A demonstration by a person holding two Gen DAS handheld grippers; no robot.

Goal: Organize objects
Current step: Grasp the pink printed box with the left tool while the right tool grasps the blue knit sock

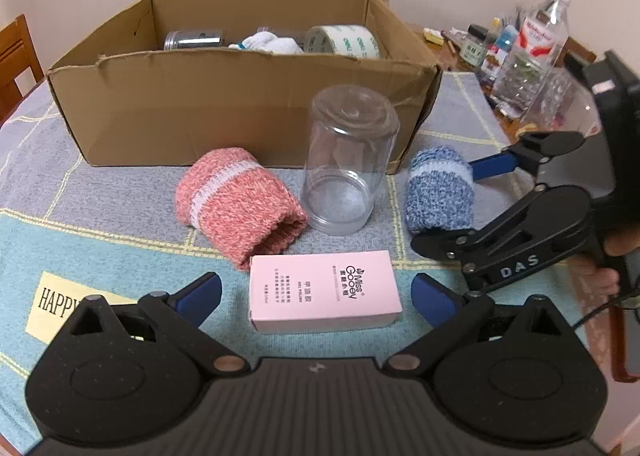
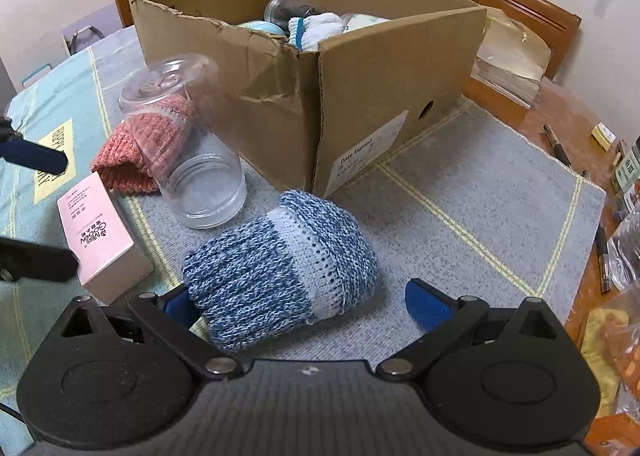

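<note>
On the tablecloth (image 1: 100, 196), right gripper (image 2: 308, 302) gapes around blue sleeve (image 2: 280, 268).

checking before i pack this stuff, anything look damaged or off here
The cardboard box is damaged: its front wall is torn along the top edge and creased and buckled near the corner. The clear jar stands upside down, mouth on the cloth. Nothing looks spilled.

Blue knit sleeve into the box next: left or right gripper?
Right. The right gripper is open with the blue knit sleeve already between its fingers, and the cardboard box stands just beyond. The left gripper is open around the pink box instead.
</note>
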